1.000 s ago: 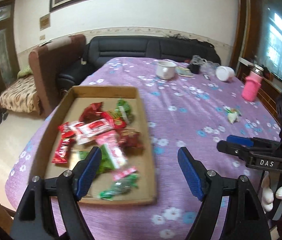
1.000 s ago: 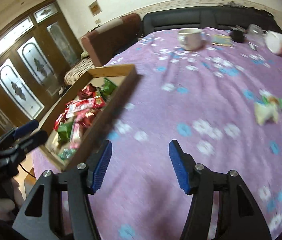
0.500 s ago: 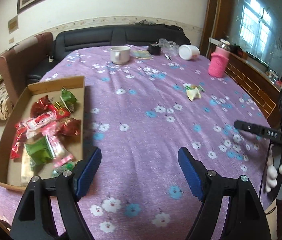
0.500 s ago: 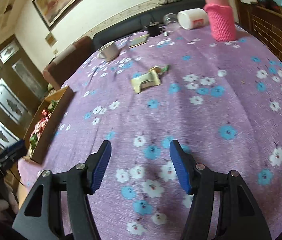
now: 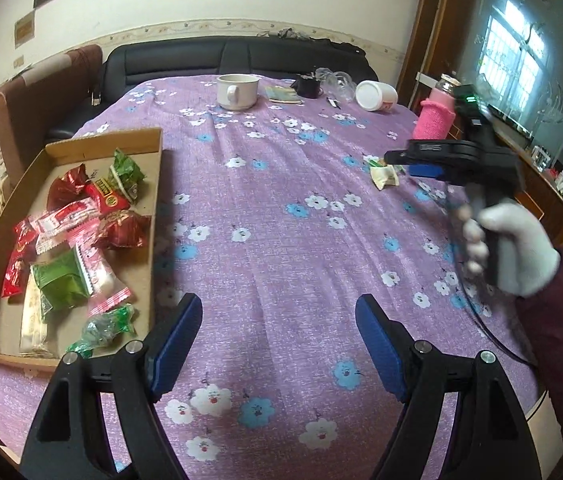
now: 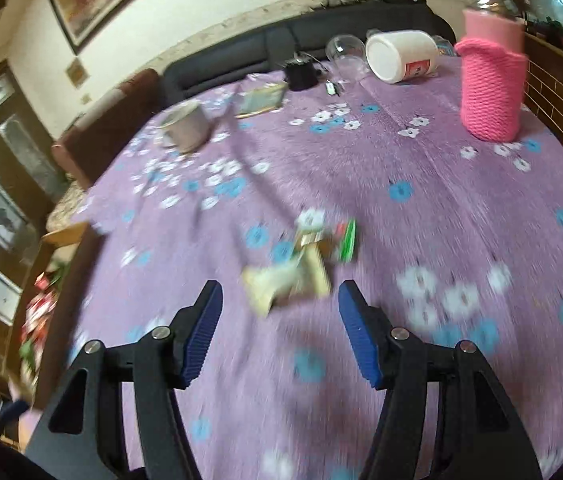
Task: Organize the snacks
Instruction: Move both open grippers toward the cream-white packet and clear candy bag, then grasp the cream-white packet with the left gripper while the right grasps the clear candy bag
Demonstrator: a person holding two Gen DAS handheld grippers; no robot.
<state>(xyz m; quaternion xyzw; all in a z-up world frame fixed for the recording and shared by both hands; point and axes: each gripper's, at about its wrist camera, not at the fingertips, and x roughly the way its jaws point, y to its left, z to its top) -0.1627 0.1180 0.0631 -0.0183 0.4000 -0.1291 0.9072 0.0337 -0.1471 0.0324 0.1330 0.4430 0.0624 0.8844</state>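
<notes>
Most snacks already lie in the cardboard tray [image 5: 13, 196] at the bench's left edge; one cream-wrapped snack [image 6: 289, 276] remains loose mid-bench, just ahead of the right gripper [image 6: 279, 332], its empty jaws closing, while the left gripper [image 5: 277, 344] hangs wide, holding nothing.

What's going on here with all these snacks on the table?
A person with a gripper in each hand is gathering snacks into a cardboard tray, which already holds a pile of wrapped snacks. The right gripper is over the last loose snack packet on the purple tablecloth, its jaws closing but not yet touching it. The left gripper hangs open and empty beside the tray.
</notes>
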